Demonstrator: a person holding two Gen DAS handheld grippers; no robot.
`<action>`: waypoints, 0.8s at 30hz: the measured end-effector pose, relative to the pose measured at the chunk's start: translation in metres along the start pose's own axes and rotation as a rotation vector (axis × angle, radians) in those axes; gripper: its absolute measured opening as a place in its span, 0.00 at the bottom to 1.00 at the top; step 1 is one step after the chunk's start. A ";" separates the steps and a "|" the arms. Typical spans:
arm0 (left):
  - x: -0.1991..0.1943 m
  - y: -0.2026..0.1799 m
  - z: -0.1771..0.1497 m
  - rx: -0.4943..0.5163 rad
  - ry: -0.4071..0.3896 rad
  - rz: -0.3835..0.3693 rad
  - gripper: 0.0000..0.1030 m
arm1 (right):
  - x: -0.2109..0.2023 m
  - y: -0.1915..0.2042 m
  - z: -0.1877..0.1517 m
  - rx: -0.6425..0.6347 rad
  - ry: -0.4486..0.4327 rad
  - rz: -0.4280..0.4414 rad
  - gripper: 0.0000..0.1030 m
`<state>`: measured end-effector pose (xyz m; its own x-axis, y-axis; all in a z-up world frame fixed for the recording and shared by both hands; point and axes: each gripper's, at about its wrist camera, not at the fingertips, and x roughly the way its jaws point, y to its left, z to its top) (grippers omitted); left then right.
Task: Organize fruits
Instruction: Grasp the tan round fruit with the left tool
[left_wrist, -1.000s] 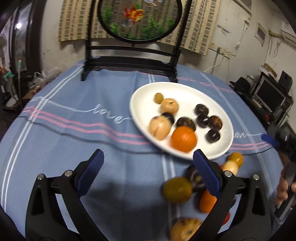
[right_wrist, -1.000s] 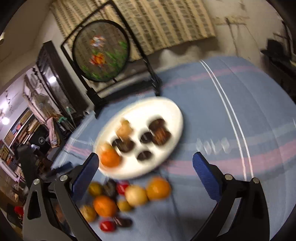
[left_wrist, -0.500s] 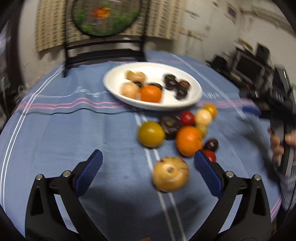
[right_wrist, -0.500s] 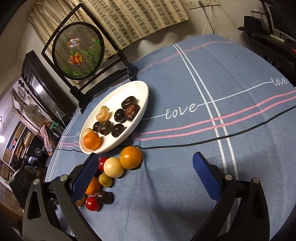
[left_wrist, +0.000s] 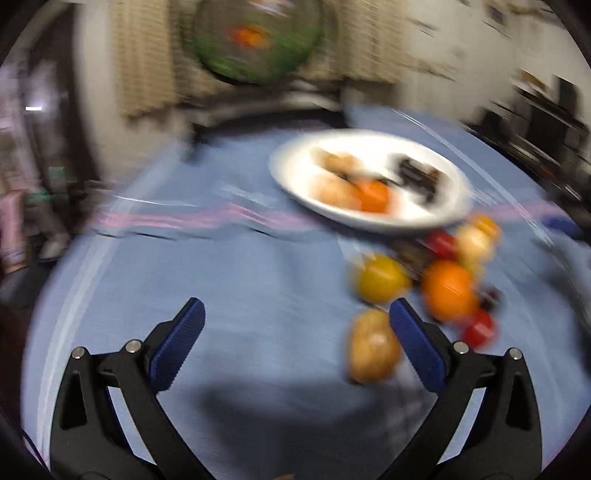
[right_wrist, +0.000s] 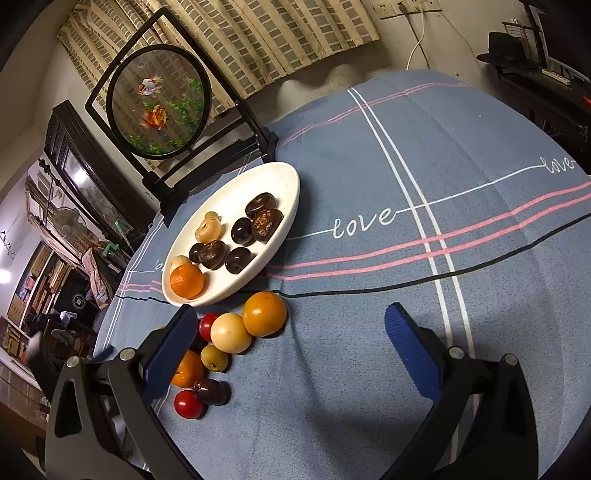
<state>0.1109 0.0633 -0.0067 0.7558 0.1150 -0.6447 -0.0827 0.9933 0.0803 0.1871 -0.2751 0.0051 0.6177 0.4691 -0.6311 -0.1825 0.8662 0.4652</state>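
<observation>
Right wrist view: we see our plate (right_wrist: 288, 177) part full, loose fruit (right_wrist: 229, 332) beside it; both hand-held grippers wide, holding nothing.

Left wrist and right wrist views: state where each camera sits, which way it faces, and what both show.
Left wrist: rides the left hand-held gripper, looking forward over the blue tablecloth at the white plate and loose fruit; its own two blue-padded fingers show, apart and empty. The picture is motion-blurred.
Right wrist: rides the right hand-held gripper, looking down across the same table; its fingers show, open.
Shared: plate, the loose fruit pile including a large orange, and the round goldfish screen.
</observation>
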 end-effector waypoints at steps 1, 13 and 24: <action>0.002 0.009 0.000 -0.037 0.004 0.021 0.98 | 0.000 0.000 0.000 0.000 0.001 0.003 0.99; 0.007 0.010 -0.006 -0.076 0.060 -0.105 0.98 | 0.002 0.000 -0.001 0.006 0.014 0.001 0.99; 0.007 -0.011 -0.016 0.027 0.118 -0.110 0.98 | 0.005 0.004 -0.003 -0.010 0.034 -0.002 0.99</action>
<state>0.1065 0.0532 -0.0237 0.6773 0.0069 -0.7357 0.0152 0.9996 0.0234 0.1870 -0.2686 0.0013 0.5914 0.4731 -0.6530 -0.1893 0.8687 0.4578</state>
